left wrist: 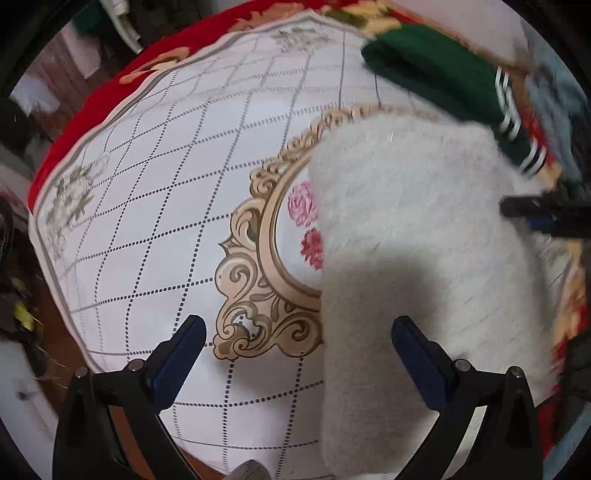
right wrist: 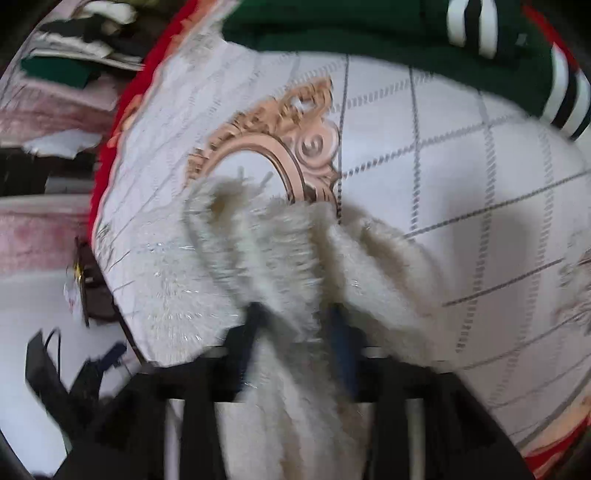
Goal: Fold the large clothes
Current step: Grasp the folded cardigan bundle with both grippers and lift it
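Note:
A fluffy white sweater (left wrist: 413,251) lies folded on the white patterned table cover (left wrist: 177,206), to the right in the left wrist view. My left gripper (left wrist: 299,332) is open and empty, hovering above the sweater's left edge. My right gripper (right wrist: 299,314) is shut on a bunched fold of the white sweater (right wrist: 280,258). The right gripper also shows at the right edge of the left wrist view (left wrist: 539,210), at the sweater's far side.
A folded dark green garment with white stripes (left wrist: 443,74) lies at the far right of the table, also in the right wrist view (right wrist: 369,33). A red floral blanket (left wrist: 85,110) borders the cover. Clutter and furniture (right wrist: 59,66) stand beyond the left edge.

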The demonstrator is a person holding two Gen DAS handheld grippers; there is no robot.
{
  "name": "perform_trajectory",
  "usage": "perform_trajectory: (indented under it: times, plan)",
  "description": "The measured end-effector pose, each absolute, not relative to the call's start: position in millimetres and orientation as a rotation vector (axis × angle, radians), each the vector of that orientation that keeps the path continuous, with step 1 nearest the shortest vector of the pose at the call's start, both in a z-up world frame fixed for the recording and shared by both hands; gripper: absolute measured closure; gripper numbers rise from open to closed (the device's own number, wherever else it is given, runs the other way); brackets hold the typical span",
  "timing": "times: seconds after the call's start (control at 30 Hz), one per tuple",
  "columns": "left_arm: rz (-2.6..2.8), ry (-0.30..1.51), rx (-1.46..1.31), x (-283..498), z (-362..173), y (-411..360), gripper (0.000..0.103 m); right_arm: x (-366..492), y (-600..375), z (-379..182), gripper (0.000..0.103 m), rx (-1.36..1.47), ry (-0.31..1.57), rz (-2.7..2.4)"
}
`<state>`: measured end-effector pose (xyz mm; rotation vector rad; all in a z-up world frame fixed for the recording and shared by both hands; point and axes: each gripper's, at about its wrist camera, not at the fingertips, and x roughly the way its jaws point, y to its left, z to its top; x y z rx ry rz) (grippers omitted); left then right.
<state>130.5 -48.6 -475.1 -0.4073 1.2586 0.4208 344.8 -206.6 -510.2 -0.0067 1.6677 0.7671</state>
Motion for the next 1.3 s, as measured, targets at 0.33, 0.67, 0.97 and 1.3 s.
perform_trajectory:
  times: [0.33, 0.67, 0.97, 1.3]
  plan:
    - [0.210, 1.229, -0.834, 130.8, -521.0, -35.5, 0.000, 358.2, -297.4, -572.3, 0.016, 0.156, 1.854, 0.841]
    - [0.069, 1.293, -0.683, 167.6, -515.4, -30.9, 0.000, 291.2, -341.4, -574.4, 0.057, 0.544, 1.940, 0.749]
    - [-0.248, 1.316, -0.677, 215.9, -537.7, -44.5, 0.000, 268.1, -338.9, -601.4, 0.011, 0.570, 1.824, 0.603]
    - [-0.364, 1.311, -0.528, 247.9, -495.5, -50.0, 0.001, 261.8, -294.1, -564.4, 0.064, 0.759, 1.740, 0.546]
